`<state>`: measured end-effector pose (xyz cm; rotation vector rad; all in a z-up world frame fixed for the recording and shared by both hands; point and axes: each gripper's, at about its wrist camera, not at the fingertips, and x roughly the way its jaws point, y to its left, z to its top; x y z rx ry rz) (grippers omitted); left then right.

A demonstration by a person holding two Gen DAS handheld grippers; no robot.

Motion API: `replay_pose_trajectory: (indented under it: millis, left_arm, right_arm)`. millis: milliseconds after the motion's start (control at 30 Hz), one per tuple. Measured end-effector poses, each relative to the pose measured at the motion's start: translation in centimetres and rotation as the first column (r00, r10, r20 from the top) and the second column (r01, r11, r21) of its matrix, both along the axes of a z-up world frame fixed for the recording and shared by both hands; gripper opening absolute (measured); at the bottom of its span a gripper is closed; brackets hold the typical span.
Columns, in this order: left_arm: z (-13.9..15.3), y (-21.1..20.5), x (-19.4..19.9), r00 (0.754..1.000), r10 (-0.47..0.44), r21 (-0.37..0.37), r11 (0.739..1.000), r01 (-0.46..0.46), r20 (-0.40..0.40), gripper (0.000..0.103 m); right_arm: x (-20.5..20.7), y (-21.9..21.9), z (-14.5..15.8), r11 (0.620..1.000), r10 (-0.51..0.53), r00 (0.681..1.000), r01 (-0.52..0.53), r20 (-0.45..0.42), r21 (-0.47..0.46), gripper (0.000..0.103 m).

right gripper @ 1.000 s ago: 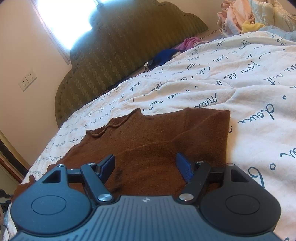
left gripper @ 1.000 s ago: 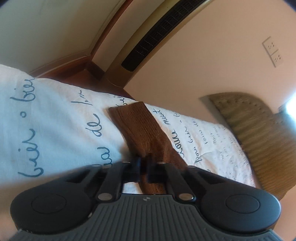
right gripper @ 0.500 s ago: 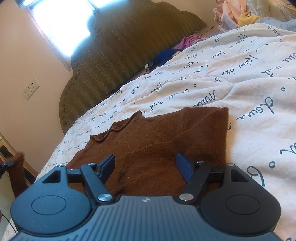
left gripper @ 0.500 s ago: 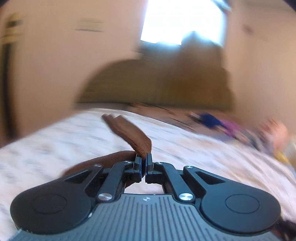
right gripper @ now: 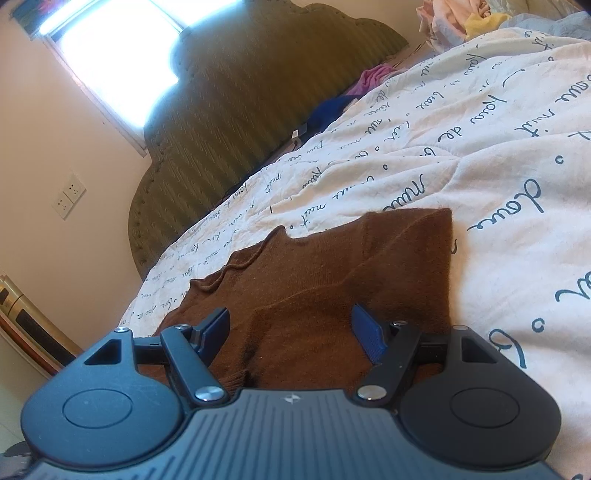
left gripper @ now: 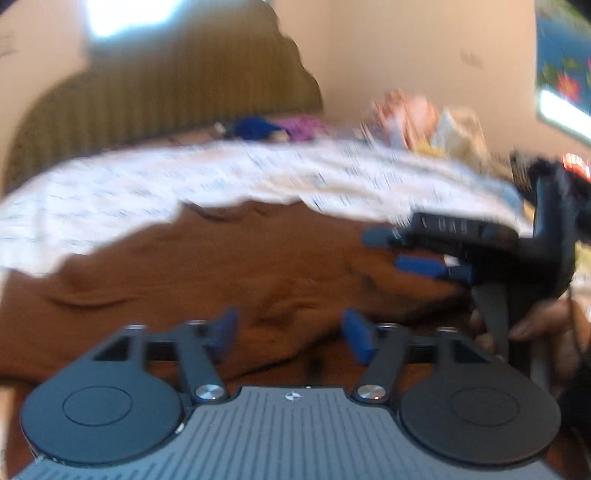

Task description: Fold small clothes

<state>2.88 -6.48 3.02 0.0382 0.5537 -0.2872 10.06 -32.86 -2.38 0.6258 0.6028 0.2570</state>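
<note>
My left fingers [left gripper: 288, 334] and right fingers [right gripper: 291, 332] are both spread, holding nothing, over the brown sweater [right gripper: 314, 295] lying flat on the bed. The bedspread [right gripper: 480, 147] carries blue cursive script; I can make out "nuit", perhaps "douce", the rest unclear.

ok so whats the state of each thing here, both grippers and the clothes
left gripper: open, holding nothing, over the sweater
right gripper: open, holding nothing, over the sweater
brown sweater: lying flat on the quilt, partly folded
quilt: spread over the bed, a little wrinkled
clothes pile: heaped, unfolded, at the far corner
</note>
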Motion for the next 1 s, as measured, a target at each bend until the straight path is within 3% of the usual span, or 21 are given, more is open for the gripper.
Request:
replay_pose_trajectory:
  millis: [133, 233, 300, 433, 567, 767, 800, 867, 900, 933, 1000]
  left_arm:
    - [0.1, 4.1, -1.4, 0.994, 0.092, -0.080, 0.992, -0.097, -0.061, 0.069]
    - [-0.8, 7.2, -2.7, 0.982, 0.158, -0.129, 0.977, -0.171, -0.104, 0.069]
    - [-1.7, 9.0, -3.2, 0.971, 0.192, -0.164, 0.963, -0.214, -0.142, 0.070]
    - [-2.5, 10.1, -3.5, 0.969, 0.198, -0.213, 0.950, -0.227, -0.149, 0.075]
    - [-2.6, 9.5, -3.6, 0.974, 0.181, -0.191, 0.960, -0.205, -0.136, 0.082]
    - [-3.0, 9.7, -3.5, 0.975, 0.175, -0.224, 0.953, -0.202, -0.137, 0.085]
    - [-3.0, 9.7, -3.5, 0.975, 0.175, -0.225, 0.953, -0.203, -0.137, 0.085]
    - [-3.0, 9.7, -3.5, 0.975, 0.175, -0.226, 0.953, -0.202, -0.136, 0.085]
    - [-3.0, 9.7, -3.5, 0.975, 0.175, -0.226, 0.953, -0.203, -0.136, 0.085]
    - [-3.0, 9.7, -3.5, 0.975, 0.175, -0.225, 0.953, -0.202, -0.136, 0.086]
    - [-3.0, 9.7, -3.5, 0.975, 0.175, -0.226, 0.953, -0.202, -0.136, 0.086]
  right_arm:
    - [0.4, 0.1, 1.3, 1.000, 0.015, 0.997, -0.015, -0.078, 0.006, 0.073]
    - [0.2, 0.0, 3.1, 0.986, 0.100, 0.984, -0.078, -0.146, 0.149, 0.075]
    - [0.5, 0.9, 3.4, 0.971, 0.188, 0.963, -0.152, -0.193, 0.187, 0.075]
    - [1.6, 3.9, 2.6, 0.962, 0.273, 0.906, -0.251, -0.322, 0.110, 0.075]
    - [2.2, 5.1, 2.5, 0.965, 0.262, 0.905, -0.245, -0.334, 0.095, 0.075]
    - [2.2, 5.7, 2.8, 0.962, 0.271, 0.900, -0.266, -0.340, 0.063, 0.073]
    - [2.2, 5.7, 2.9, 0.961, 0.273, 0.899, -0.269, -0.343, 0.062, 0.070]
    - [2.2, 5.9, 2.8, 0.960, 0.273, 0.893, -0.278, -0.359, 0.038, 0.042]
    - [2.4, 6.0, 2.7, 0.958, 0.279, 0.886, -0.285, -0.371, 0.040, 0.015]
    - [2.3, 6.0, 2.6, 0.955, 0.287, 0.883, -0.293, -0.370, 0.043, 0.009]
    - [2.1, 6.3, 3.3, 0.952, 0.290, 0.896, -0.306, -0.337, 0.005, 0.008]
